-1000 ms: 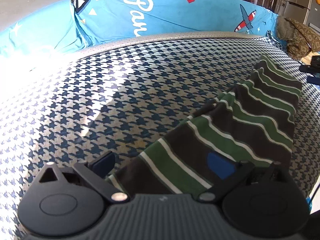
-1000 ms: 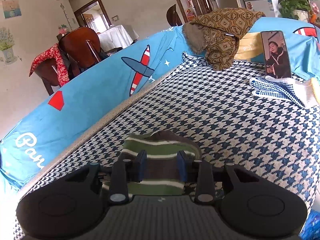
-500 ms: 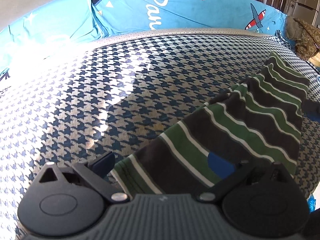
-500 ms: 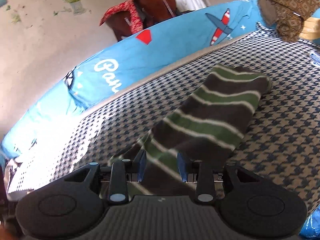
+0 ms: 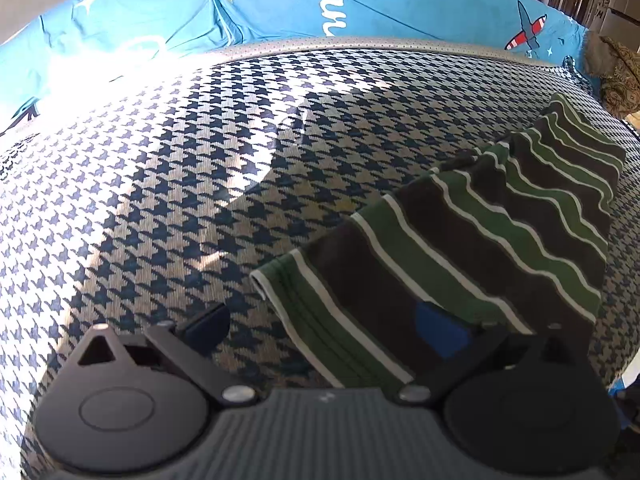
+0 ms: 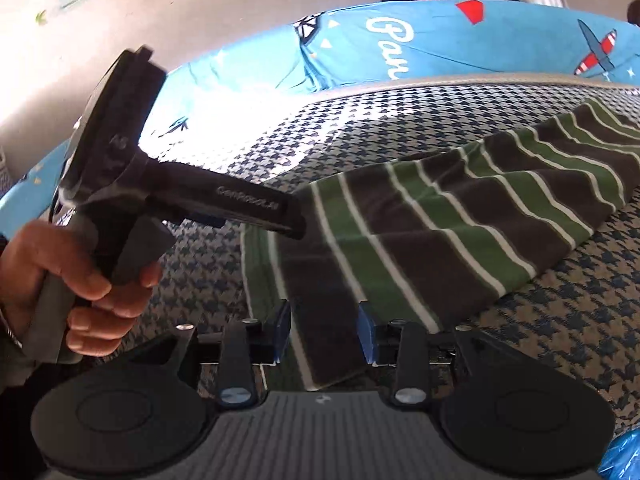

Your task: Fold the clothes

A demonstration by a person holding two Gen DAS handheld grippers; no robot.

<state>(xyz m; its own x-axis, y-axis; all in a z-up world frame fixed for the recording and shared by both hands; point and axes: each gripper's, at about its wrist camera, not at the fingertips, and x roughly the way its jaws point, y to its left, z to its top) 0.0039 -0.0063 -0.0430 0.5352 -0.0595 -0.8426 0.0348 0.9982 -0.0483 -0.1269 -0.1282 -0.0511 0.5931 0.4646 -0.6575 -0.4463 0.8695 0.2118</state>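
striped garment (image 5: 472, 248) folded long on houndstooth surface (image 5: 160, 200) | left gripper (image 5: 332, 324) spread wide, one finger over cloth, holding nothing | right gripper (image 6: 324, 330) parted, straddling hem | blue printed cover (image 5: 360, 4) behind

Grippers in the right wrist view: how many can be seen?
2. The right gripper is at the bottom, open, its fingers on either side of the striped cloth. The left gripper is at left, held by a hand.
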